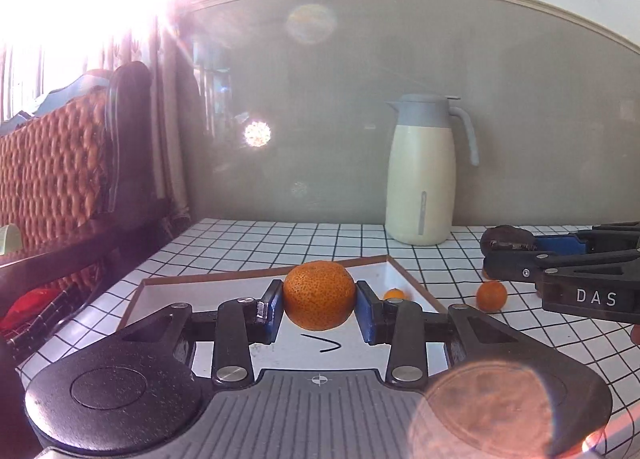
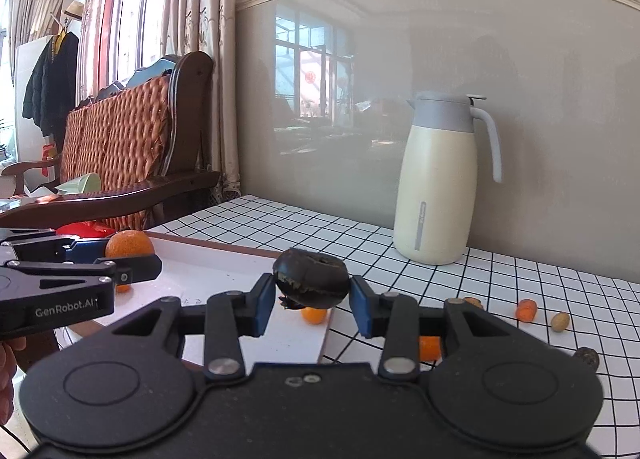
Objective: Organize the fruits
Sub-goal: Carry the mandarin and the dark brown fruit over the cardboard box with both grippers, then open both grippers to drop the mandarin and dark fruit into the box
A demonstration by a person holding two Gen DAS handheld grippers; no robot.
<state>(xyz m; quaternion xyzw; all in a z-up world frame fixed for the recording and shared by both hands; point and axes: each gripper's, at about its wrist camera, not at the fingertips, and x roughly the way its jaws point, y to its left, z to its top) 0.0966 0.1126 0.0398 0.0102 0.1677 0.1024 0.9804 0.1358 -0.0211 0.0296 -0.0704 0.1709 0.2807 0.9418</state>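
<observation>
Left gripper clamps a speckled orange above the white tray, thermos behind on the checked surface; right gripper pinches a dark shrivelled fruit, flattish, over the tray's edge, small oranges beneath.

Glare whites out the left wrist view at ten o'clock. A small orange fruit sits half hidden behind the right gripper.
</observation>
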